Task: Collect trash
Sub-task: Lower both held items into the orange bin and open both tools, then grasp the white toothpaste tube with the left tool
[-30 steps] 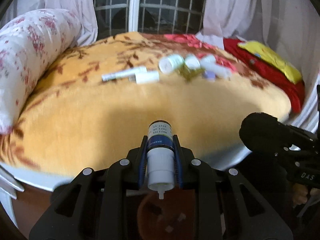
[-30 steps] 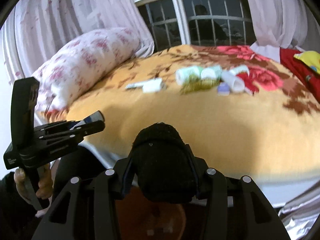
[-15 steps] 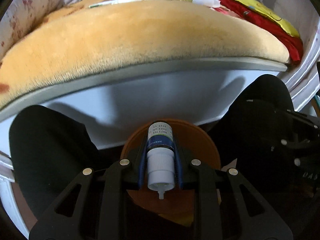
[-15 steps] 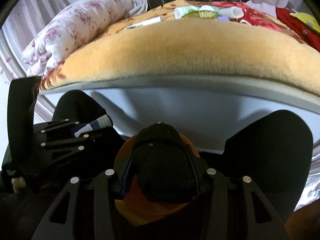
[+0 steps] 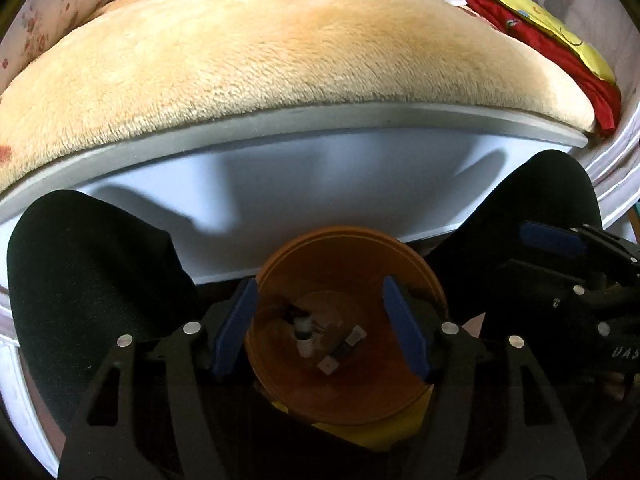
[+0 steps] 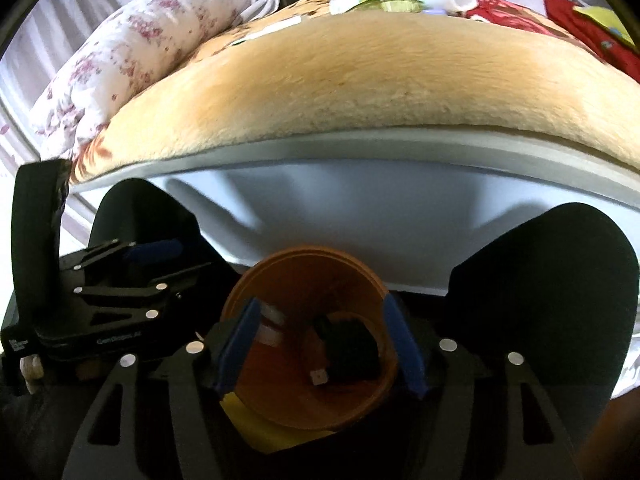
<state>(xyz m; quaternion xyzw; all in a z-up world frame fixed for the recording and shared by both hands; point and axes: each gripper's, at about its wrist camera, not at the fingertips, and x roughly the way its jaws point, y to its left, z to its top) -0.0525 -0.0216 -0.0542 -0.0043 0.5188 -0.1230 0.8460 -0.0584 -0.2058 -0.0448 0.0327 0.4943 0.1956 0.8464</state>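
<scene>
step: drop-off. Both tools hung over the orange bin (image 5: 344, 320) on the floor, between the person's knees, just near of the bed edge.
left tool (image 5: 320, 332): released, jaws spread wide, nothing between the blue pads (image 5: 236, 328).
right tool (image 6: 320, 340): released too, jaws apart, empty.
trash in bin: small white bottle (image 5: 303, 330) lay at the bottom, with a couple of small pale scraps (image 5: 328, 365) beside it. From the right wrist view a black lump (image 6: 352, 346) sat inside against the right wall; could not tell what it was.
bin: looked upright, mouth facing the tools; something yellow (image 6: 256, 424) showed under its near rim.
trash left: a cluster of pale bottles and tubes (image 6: 400, 0) lay on the far part of the bed, well apart from the bin. Too small to count.
progress: judged partway; some items binned, the far cluster not yet collected.
next move: likely lift both tools clear of the bin, reach across the bed to the far cluster, and close on one item each. Items are small and round on plush fabric, so they may roll or sink; a centred pinch would help.
bed: tan plush blanket (image 5: 280, 60) with floral print toward the far side, over a grey mattress edge (image 5: 360, 120) and a white frame.
room: flowered bolster (image 6: 132, 64) at left, red cloth (image 5: 540, 40) with a yellow packet (image 5: 560, 44) at right, barred window and pale curtains at the far side.
</scene>
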